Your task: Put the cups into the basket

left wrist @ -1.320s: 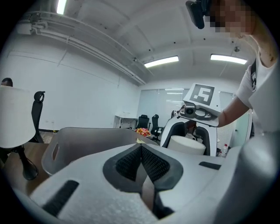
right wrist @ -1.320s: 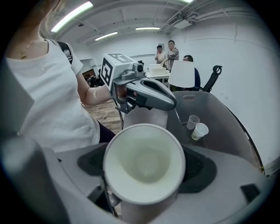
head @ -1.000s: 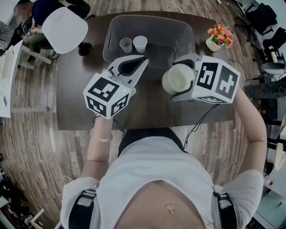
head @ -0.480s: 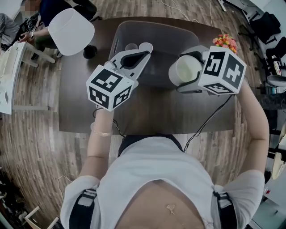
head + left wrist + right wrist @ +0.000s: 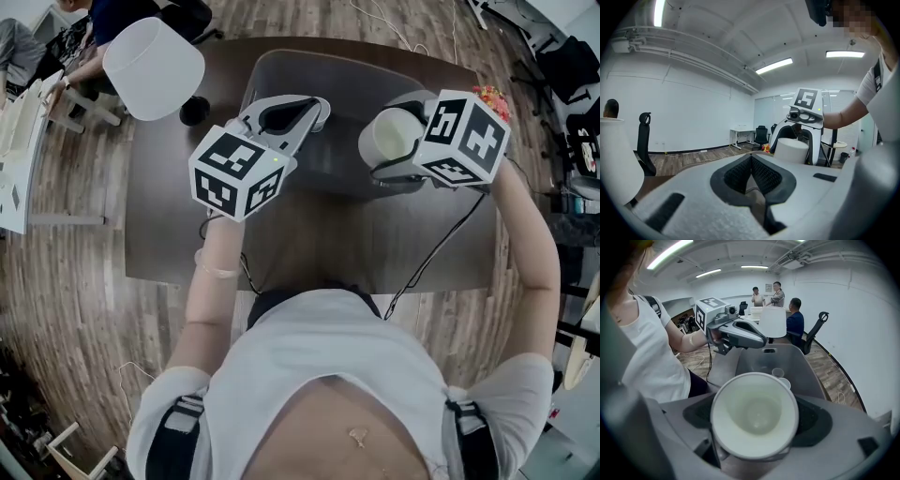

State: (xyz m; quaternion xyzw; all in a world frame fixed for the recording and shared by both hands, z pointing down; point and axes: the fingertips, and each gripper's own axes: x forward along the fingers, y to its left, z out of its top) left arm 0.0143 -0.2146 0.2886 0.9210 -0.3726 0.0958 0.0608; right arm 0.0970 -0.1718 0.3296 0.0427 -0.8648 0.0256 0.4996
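So the right gripper point(image 5: 754, 425) is clamping a white cup point(image 5: 754, 413) between its jaws. The cup is lying on its side with its open mouth facing back at that gripper's camera, and it's looking empty inside. In the head view it's hanging up in the air over the right side of the basket point(image 5: 342, 84), not touching it. The left gripper point(image 5: 751, 159) is sitting shut with nothing in it, its pads pressed together at the tips. It's hovering off to the left of the cup, over the basket's near left part, and the two grippers are staying apart from each other. The basket itself is a translucent grey tub sitting on a dark brown table point(image 5: 159, 216). Looking down from the right gripper view, two small cups point(image 5: 780, 377) are standing upright inside it, right next to each other toward the far end. A big white lampshade-looking thing point(image 5: 155, 66) is standing at the table's far left corner. A little pot of flowers point(image 5: 492, 96) is peeking out from behind the right gripper's marker cube. Farther back, three people point(image 5: 778, 296) are hanging around another table.
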